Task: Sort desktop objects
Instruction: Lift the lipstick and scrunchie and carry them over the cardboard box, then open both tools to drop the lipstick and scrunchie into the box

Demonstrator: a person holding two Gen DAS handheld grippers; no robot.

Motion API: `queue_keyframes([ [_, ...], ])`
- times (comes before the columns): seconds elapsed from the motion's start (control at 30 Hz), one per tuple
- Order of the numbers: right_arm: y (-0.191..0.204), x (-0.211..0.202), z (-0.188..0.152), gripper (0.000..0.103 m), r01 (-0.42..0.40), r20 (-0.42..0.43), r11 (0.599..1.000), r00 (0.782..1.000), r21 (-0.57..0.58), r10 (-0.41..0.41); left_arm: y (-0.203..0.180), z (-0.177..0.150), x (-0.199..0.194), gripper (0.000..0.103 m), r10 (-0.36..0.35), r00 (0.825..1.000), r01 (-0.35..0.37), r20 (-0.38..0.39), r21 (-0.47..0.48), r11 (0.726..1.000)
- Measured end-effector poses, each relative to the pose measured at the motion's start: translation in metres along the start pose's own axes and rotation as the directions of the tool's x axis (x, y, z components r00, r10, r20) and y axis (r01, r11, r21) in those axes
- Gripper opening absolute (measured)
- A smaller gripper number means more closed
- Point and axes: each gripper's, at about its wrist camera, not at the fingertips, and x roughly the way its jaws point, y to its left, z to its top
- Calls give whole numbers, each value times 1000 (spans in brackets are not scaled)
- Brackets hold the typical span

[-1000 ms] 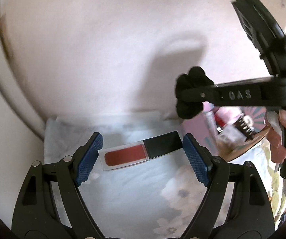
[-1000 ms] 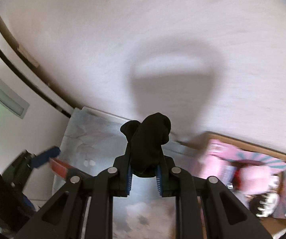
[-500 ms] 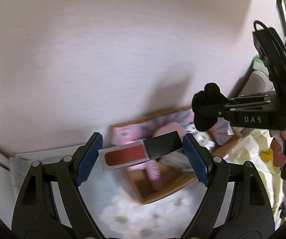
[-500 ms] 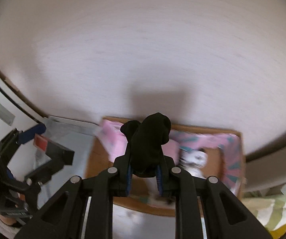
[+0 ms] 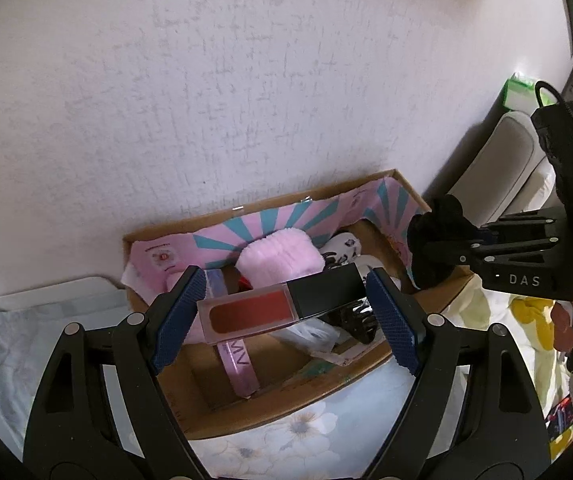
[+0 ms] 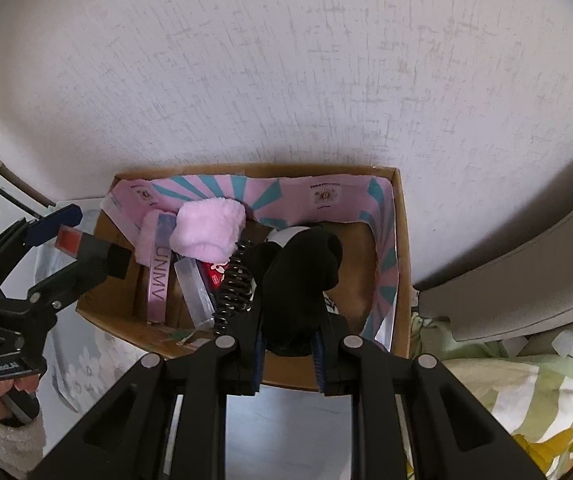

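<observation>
We hold two black two-finger grippers over one open brown cardboard box (image 6: 402,248) lined with pink and teal striped paper. Our left gripper (image 5: 284,300) clamps one rectangular lip gloss tube (image 5: 282,300), red body and black cap, lengthwise between its two blue pads, above the box's left part. Our right gripper (image 6: 288,354) is clenched on one black fabric scrunchie (image 6: 302,276), over the box's right half. Inside the box we count one fluffy pink cloth (image 6: 208,234), one pink lettered tube (image 6: 158,276), one clear plastic case (image 6: 194,294) and one black coiled spring-like piece (image 6: 234,286).
</observation>
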Motion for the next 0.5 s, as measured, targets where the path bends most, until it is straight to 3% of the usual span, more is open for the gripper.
queue_keyframes([
  [0.1, -1, 7, 1, 18, -16, -9, 1000, 1000, -14, 16, 1, -3, 12, 81, 12, 1000, -12, -11, -5, 1000],
  [0.17, -27, 3, 0, 18, -24, -16, 999, 1000, -25, 24, -1, -4, 21, 81, 21, 1000, -21, -13, -6, 1000],
  [0.5, -22, 20, 5, 18, -31, -43, 997, 999, -65, 28, 4, 9, 41, 81, 46, 998, -47, -34, -9, 999],
])
